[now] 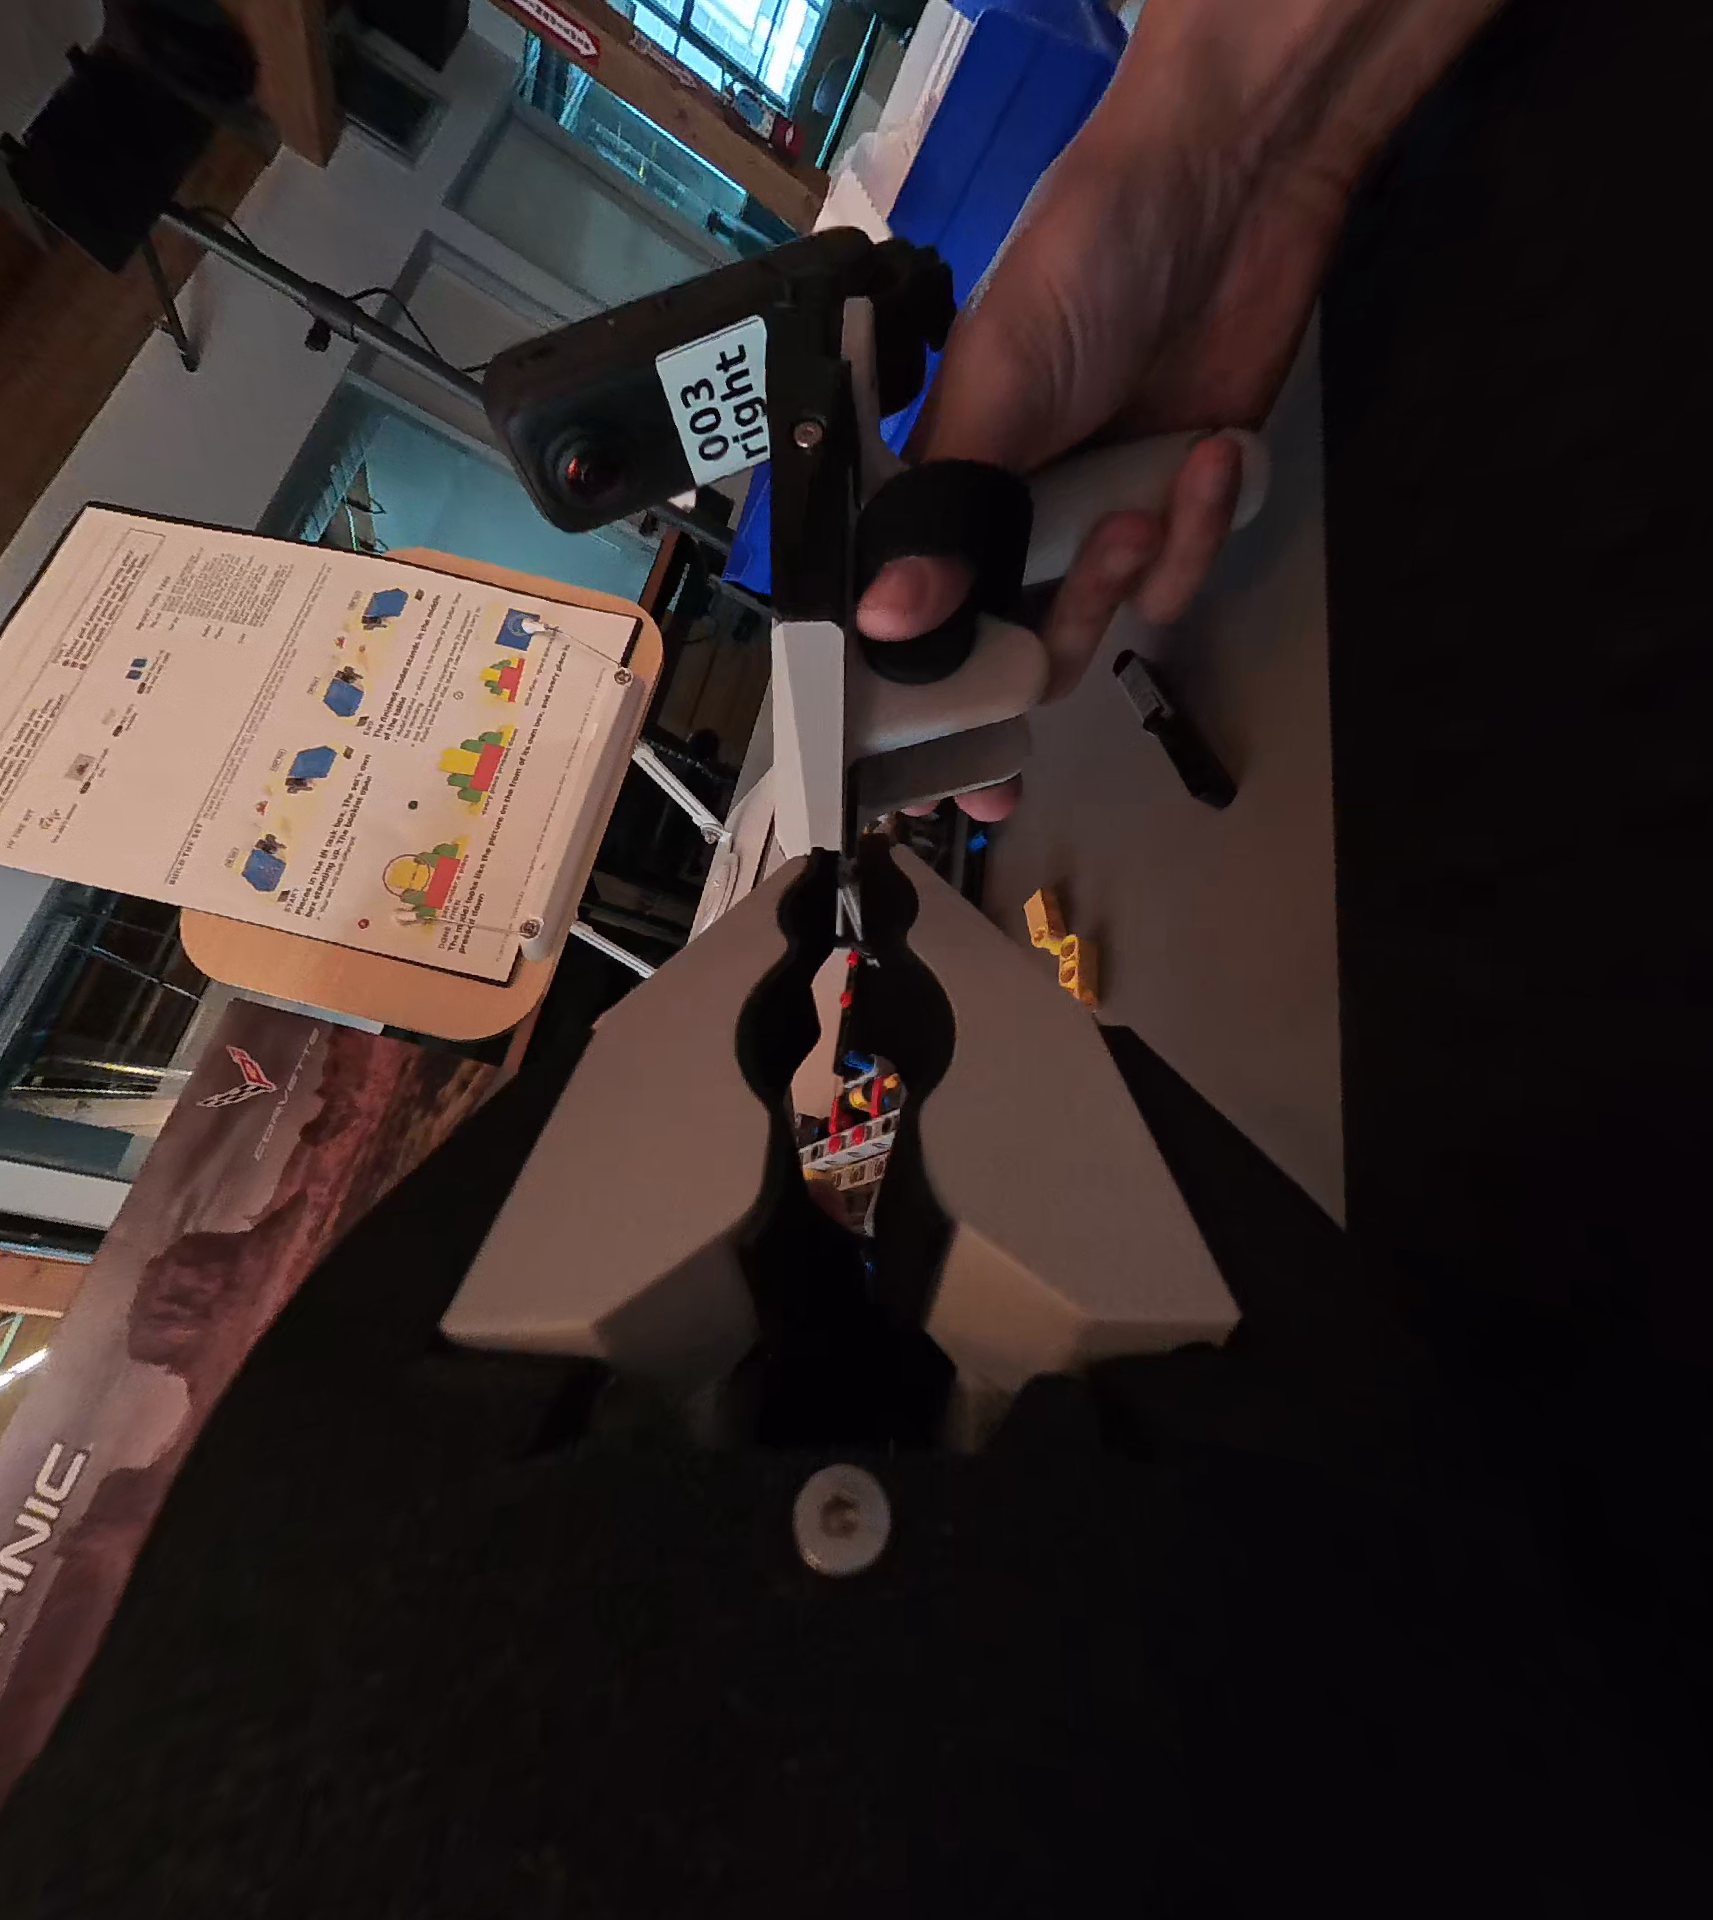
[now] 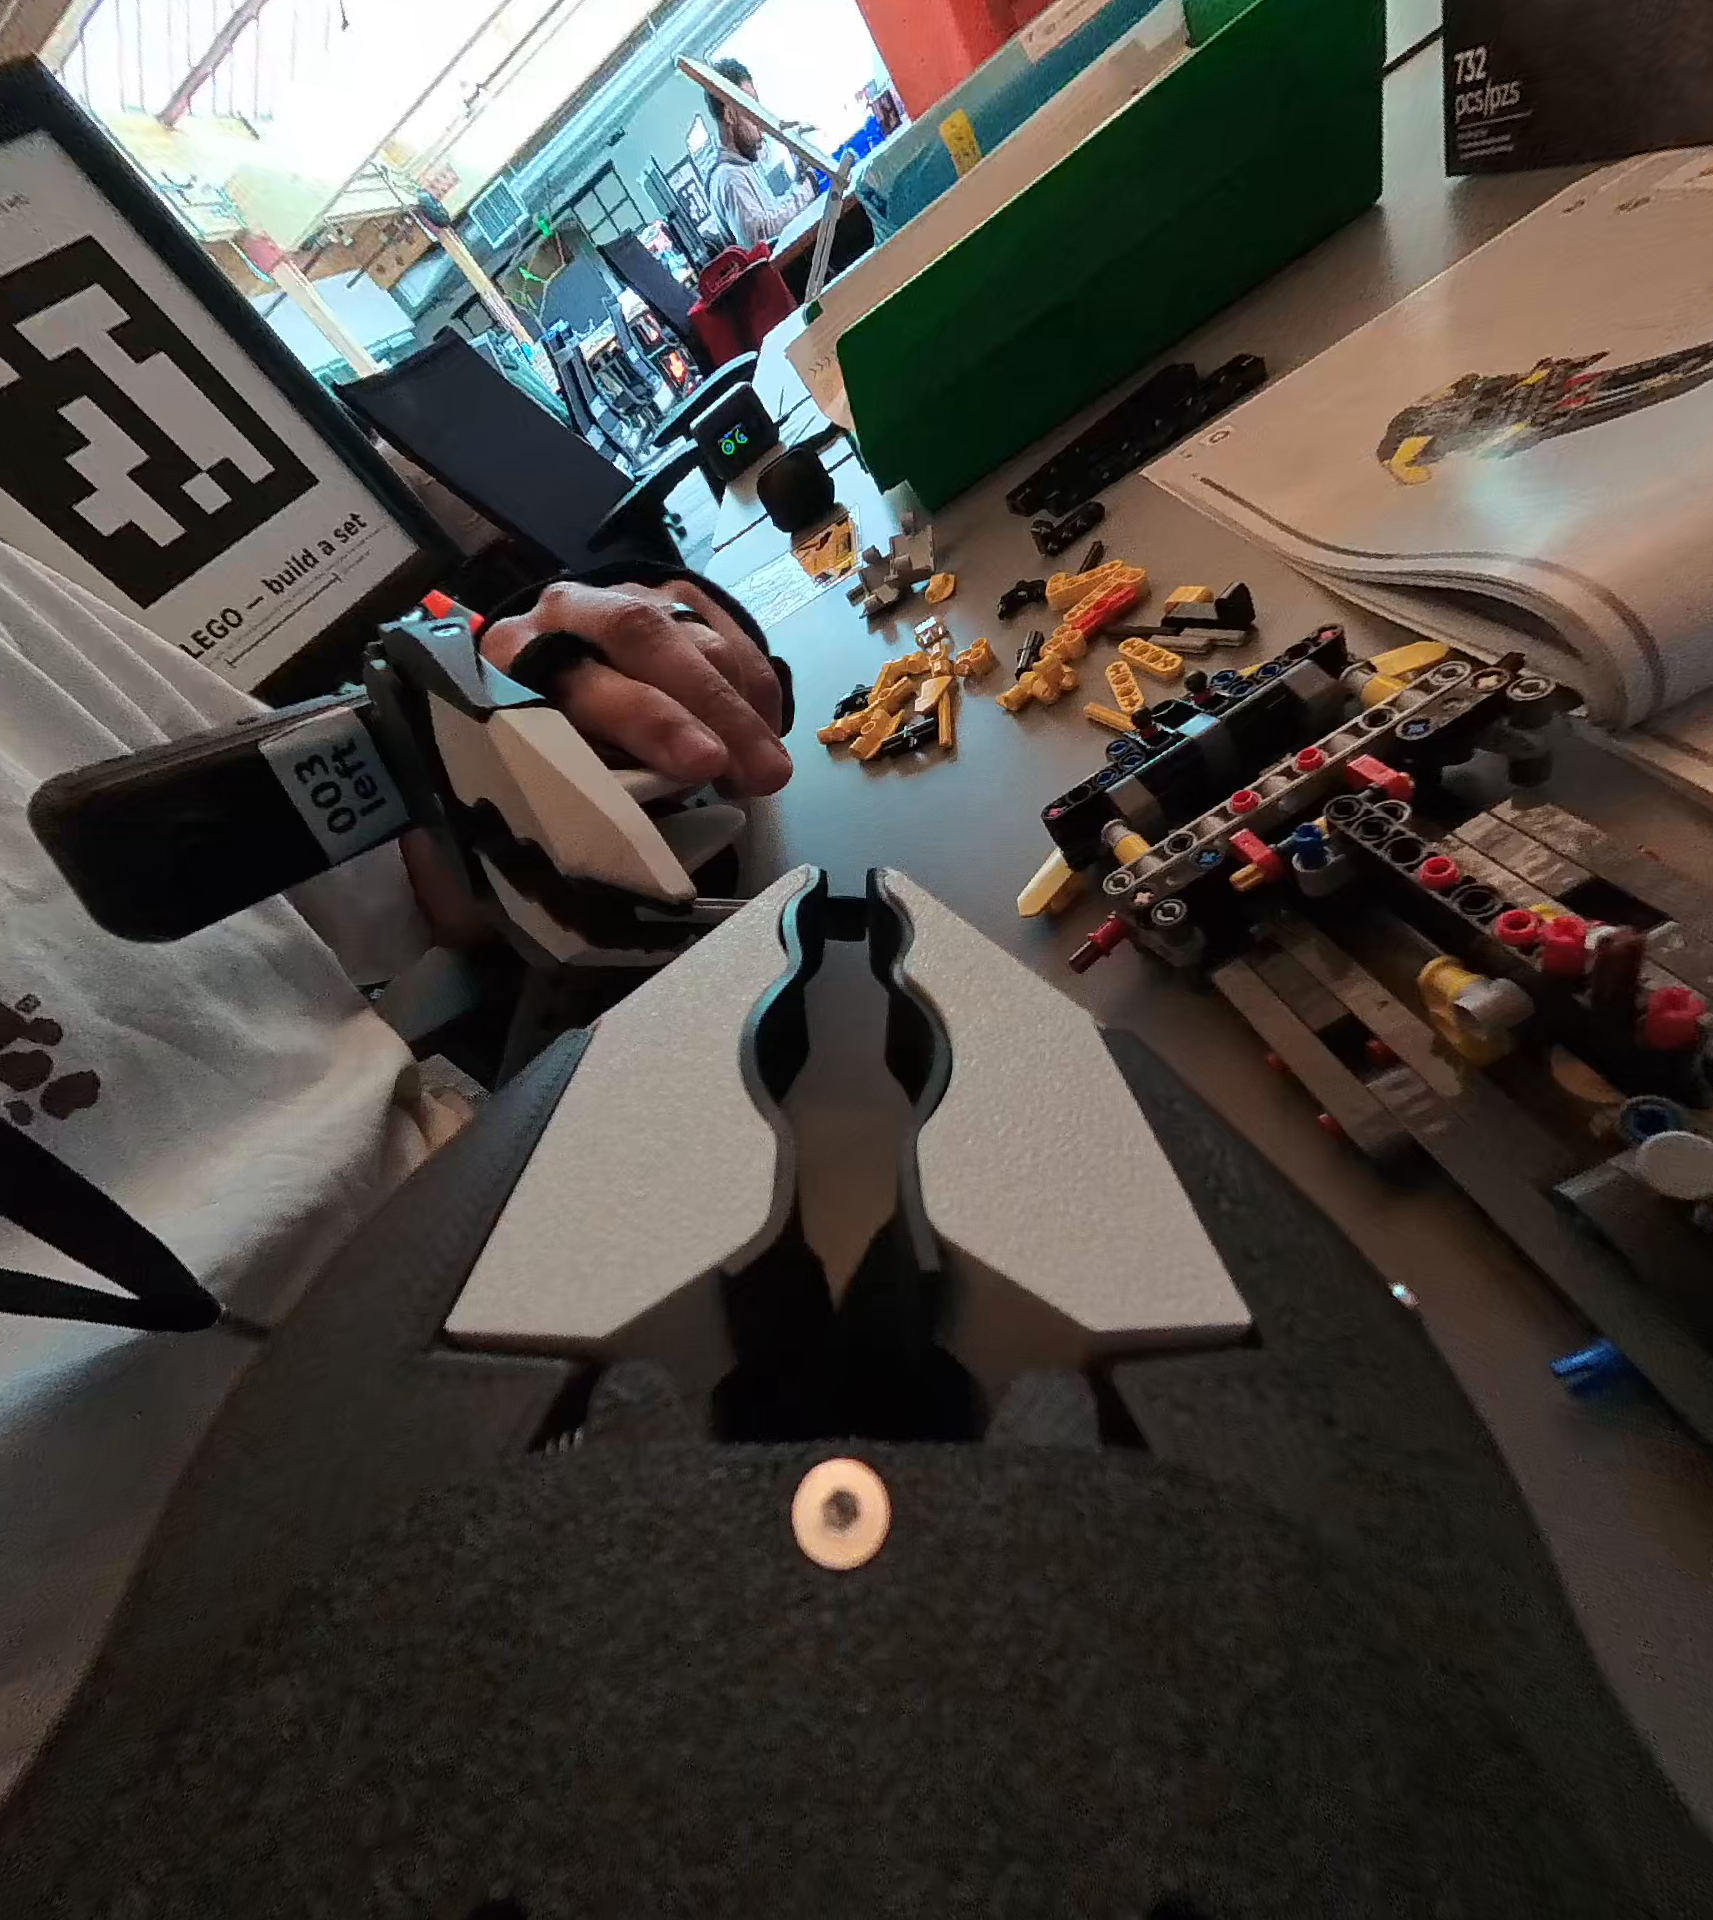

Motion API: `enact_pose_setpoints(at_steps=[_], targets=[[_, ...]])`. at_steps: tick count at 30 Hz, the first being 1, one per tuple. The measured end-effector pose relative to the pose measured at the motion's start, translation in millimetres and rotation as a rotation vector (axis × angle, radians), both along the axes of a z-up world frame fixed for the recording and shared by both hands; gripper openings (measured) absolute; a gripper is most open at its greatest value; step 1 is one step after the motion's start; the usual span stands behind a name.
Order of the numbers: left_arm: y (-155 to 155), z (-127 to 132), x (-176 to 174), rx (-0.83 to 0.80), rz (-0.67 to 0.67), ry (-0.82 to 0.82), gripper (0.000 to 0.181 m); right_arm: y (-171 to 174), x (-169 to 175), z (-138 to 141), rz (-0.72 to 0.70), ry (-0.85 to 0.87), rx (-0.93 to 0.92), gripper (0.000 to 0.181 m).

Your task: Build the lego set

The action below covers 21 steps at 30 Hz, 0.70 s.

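right gripper (image 2: 844, 902) mid frame, jaws nearly closed pinching a small black piece (image 2: 841, 916), left gripper (image 1: 836, 868) tips squeezed together, half-built model (image 2: 1351, 831) at right

Partly built model (image 2: 1351, 831) sits on the table (image 2: 935, 810), right of the right gripper (image 2: 844, 902). Loose pieces (image 2: 1018, 665) lie scattered behind it, the open booklet (image 2: 1517, 499) farther right, a storage bin (image 2: 1112, 260) behind that.
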<state>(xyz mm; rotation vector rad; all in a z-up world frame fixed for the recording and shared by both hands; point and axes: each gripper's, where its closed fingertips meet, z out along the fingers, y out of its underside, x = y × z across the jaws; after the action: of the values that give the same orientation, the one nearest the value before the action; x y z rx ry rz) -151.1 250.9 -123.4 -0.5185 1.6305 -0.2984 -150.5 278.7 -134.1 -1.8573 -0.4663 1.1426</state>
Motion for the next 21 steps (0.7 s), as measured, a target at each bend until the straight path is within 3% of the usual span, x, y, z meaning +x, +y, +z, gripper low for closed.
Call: enact_pose_setpoints(at_steps=[4,9,16,21], targets=[[3.2,-3.5,-0.8,0.083,0.026,0.003,0.003,1.8,3.0,2.6,-0.018,0.006,0.015,0.008],[5.5,-5.6,-1.9,0.120,0.040,0.005,0.003,-7.2,-0.6,10.9,0.029,0.037,0.057,0.038],[4.8,-7.8,-1.5,0.152,0.038,0.014,0.003,-9.2,-9.0,0.9,0.055,-0.039,0.073,0.058],[7.1,-11.7,0.1,0.138,0.049,0.033,0.003,-10.0,-9.8,-2.0,0.064,-0.035,0.039,0.049]])
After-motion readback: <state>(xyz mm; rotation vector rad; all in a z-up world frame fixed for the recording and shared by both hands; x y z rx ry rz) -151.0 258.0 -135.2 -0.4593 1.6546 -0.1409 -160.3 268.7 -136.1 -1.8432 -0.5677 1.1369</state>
